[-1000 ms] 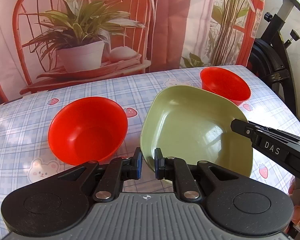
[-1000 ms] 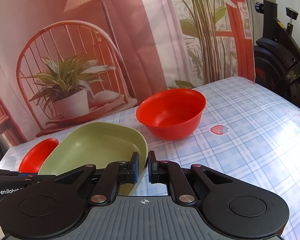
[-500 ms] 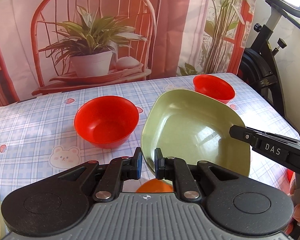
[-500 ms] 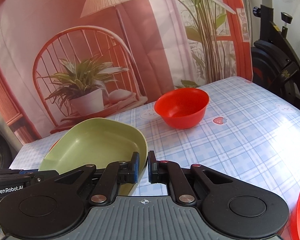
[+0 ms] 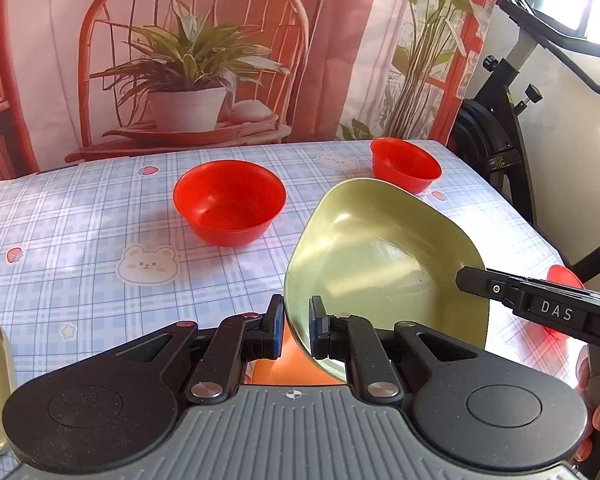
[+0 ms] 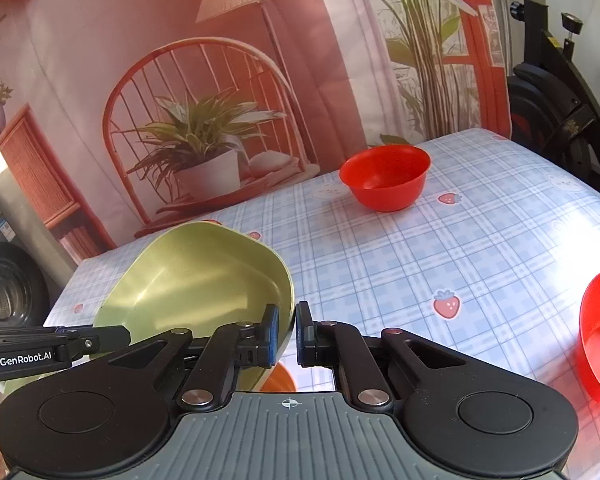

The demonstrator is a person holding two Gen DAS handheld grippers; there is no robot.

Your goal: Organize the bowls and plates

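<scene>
Both clamped narrow on opposite near-rim edges of the green plate (image 5: pixel 384 264): left gripper (image 5: pixel 296 330), right gripper (image 6: pixel 287 334), plate held tilted, clear of the table (image 5: pixel 80 240). Probably light, stiff, glossy plastic, so likely slippery; best gripped on the thin rim, as now. Farther out: near red bowl (image 5: pixel 229 202) and far red bowl (image 5: pixel 405 164), upright, apparently empty; orange item below the plate, unclear.

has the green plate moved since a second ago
Yes. The green plate, gripped at its rim by both grippers, has drawn back toward the near edge: the red bowl that sat beside it now lies farther up the tablecloth.
</scene>
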